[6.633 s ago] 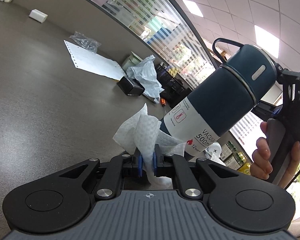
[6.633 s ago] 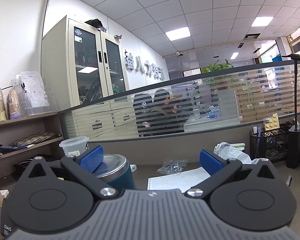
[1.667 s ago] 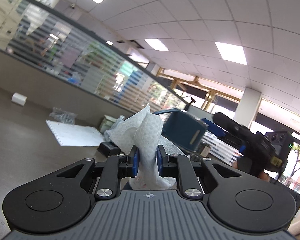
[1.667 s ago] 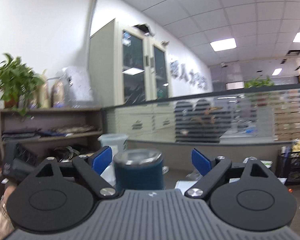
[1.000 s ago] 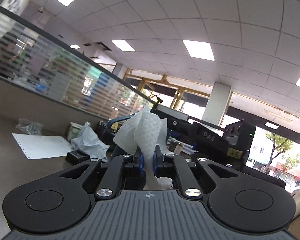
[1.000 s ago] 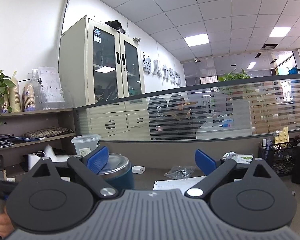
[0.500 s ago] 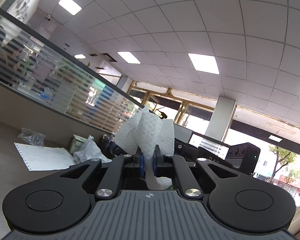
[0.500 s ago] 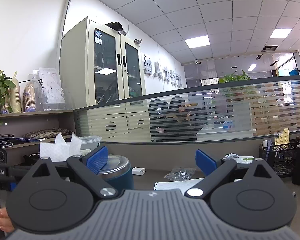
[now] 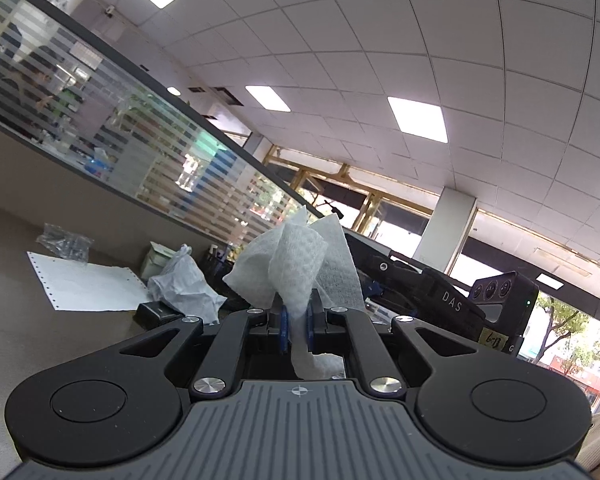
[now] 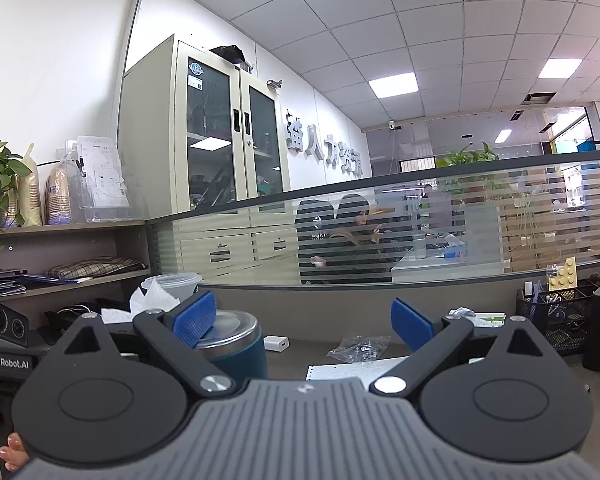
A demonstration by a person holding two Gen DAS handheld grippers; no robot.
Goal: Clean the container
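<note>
Left wrist view: my left gripper (image 9: 296, 330) is clenched on a white tissue (image 9: 296, 264), which bunches up above and ahead of the fingertips. The flask itself I can't make out here. Just past the tissue, ahead and to the right of my fingers, is the black body of the right gripper (image 9: 440, 300), so the two tools are close. The grey desk (image 9: 28, 340) runs off to the left of the fingers, with a perforated sheet of paper (image 9: 84, 288), a crumpled bag (image 9: 184, 284) and a striped glass partition (image 9: 120, 152) behind.

Right wrist view: the blue pads stand wide apart. The dark blue flask (image 10: 236, 346) sits against the left pad (image 10: 194, 318), steel base facing away from me, long axis running along the fingers. Whether it's actually gripped I cannot tell; the right pad looks clear of it. The tissue pokes up just left of the left pad, right beside the flask. I'd say the left hand is the nearer one to wipe. Office around: cabinet (image 10: 204, 128), shelf (image 10: 64, 236), mesh organiser (image 10: 556, 316) far right.
</note>
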